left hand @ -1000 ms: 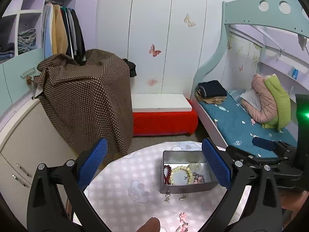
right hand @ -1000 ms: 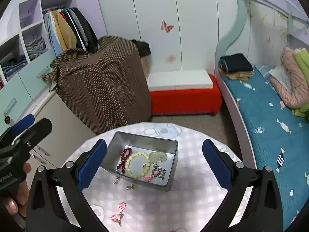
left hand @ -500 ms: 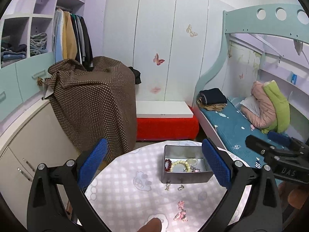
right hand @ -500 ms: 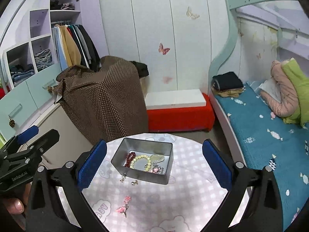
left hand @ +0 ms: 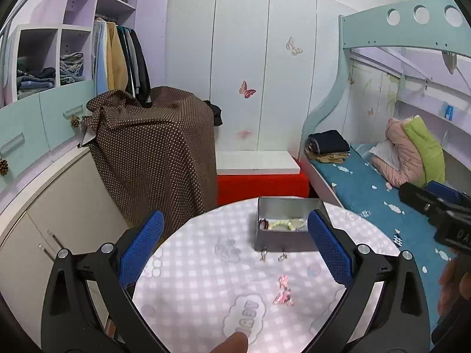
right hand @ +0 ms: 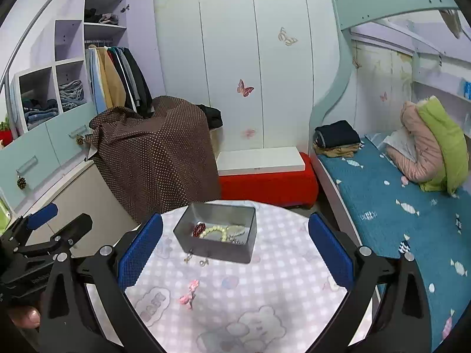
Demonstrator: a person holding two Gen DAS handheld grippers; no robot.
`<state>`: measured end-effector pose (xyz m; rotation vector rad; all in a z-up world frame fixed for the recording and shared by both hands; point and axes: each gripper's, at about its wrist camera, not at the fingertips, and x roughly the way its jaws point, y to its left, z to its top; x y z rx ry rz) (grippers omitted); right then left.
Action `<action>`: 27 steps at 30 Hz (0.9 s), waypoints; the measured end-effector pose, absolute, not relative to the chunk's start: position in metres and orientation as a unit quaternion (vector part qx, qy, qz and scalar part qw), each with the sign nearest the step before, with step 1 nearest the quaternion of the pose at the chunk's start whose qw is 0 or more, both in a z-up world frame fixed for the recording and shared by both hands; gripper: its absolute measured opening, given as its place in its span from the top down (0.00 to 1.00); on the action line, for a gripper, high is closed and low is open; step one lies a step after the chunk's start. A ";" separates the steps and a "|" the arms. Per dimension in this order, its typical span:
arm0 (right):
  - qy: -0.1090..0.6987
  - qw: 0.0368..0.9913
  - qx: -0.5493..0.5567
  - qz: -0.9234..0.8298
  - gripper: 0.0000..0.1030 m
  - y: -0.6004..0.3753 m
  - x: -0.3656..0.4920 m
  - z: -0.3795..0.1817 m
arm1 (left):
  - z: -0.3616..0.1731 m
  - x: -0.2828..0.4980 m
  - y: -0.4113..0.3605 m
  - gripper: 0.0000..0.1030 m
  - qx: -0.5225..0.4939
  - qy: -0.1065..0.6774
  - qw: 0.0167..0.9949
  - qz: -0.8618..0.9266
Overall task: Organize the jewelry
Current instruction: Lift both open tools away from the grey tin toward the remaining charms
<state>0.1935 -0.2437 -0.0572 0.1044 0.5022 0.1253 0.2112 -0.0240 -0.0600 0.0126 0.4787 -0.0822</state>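
Both tongs, left (left hand: 235, 253) and right (right hand: 235, 250), hover wide open and empty above the checked tabletop (left hand: 191, 279). Pink earrings (left hand: 283, 289) lie nearest, two silver pieces (right hand: 195, 259) just before the metal tin (right hand: 216, 245). Only the right view shows its bracelets (right hand: 216, 232) clearly; the tin's wall half hides them from the left.

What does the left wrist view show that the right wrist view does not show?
Only the left wrist view shows the right gripper from outside and a fingertip at the bottom edge. Only the right wrist view shows the left gripper from outside. Both show the metal box holding bracelets, two small earrings before it and the pink pieces on the checked table.
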 end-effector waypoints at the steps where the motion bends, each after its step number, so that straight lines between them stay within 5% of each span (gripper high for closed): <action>1: 0.248 0.966 0.048 0.060 0.07 -0.243 0.190 -0.059 | -0.063 0.208 -0.023 0.05 0.006 0.238 0.970 -0.041; 12: 0.254 0.965 0.046 0.048 0.07 -0.248 0.173 -0.072 | -0.100 0.193 -0.024 0.05 0.016 0.262 0.963 -0.055; 27: 0.311 0.948 0.059 0.043 0.07 -0.259 0.187 -0.108 | -0.212 0.241 -0.063 0.05 0.044 0.390 0.916 -0.084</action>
